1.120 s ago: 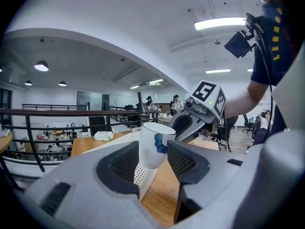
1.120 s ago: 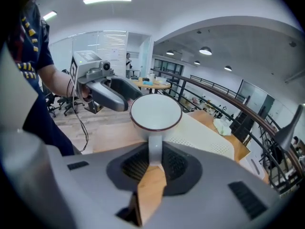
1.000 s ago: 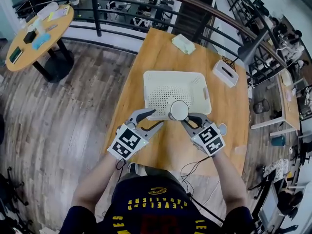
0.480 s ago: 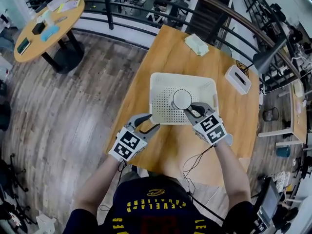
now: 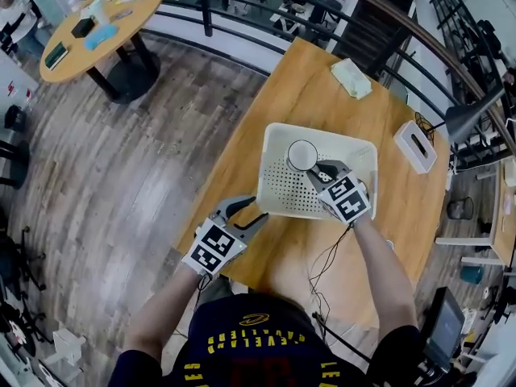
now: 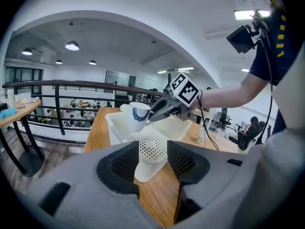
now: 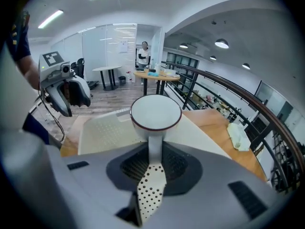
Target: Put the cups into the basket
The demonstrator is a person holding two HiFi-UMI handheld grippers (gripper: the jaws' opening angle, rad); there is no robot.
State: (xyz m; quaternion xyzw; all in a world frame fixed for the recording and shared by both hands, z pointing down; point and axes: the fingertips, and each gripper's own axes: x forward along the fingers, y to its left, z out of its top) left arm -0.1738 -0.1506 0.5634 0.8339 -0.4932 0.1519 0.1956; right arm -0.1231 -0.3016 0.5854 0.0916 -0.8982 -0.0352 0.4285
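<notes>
Over the white perforated basket [image 5: 278, 198] the right gripper [image 5: 320, 168] now hangs, carried in from the near rim where it was a second ago. Its jaws are clamped on the handle of the cup [image 5: 302, 155], which is white with a dark rim. The left gripper [image 5: 248, 212], jaws apart and empty, has sunk near the basket's near corner, above the table [image 5: 298, 79].

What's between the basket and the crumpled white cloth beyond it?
Nothing, only bare table between the basket and the cloth; the head view shows it.
</notes>
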